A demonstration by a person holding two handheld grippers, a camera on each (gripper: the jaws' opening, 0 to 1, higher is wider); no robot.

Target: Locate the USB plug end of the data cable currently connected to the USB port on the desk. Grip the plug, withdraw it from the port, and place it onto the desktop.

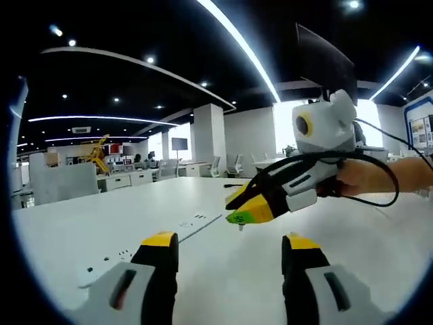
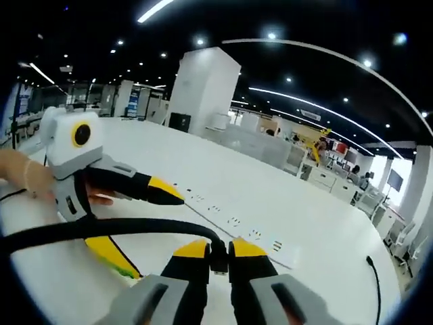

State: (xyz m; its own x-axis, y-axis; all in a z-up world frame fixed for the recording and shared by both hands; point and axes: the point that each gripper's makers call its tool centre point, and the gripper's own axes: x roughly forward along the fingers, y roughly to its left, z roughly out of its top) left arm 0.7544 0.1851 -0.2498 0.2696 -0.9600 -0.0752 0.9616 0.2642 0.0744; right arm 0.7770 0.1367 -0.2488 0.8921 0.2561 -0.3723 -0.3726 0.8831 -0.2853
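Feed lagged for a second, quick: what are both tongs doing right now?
Left tongs: open, holding nothing, hovering above the white desk.
Right tongs: shut on the plug of the black cable, by the power strip.

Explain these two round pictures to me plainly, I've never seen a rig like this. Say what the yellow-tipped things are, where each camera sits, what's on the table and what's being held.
No robot here: a person holds two hand-held grippers with yellow-tipped fingers, each carrying a fisheye camera. The left gripper view looks along the left gripper, its fingers apart and holding nothing, with the right gripper opposite. The right gripper view looks along the right gripper, its fingers closed on the plug of a thick black cable. On the large white desk lies a long white power strip. A person's hand grips the left gripper's handle.
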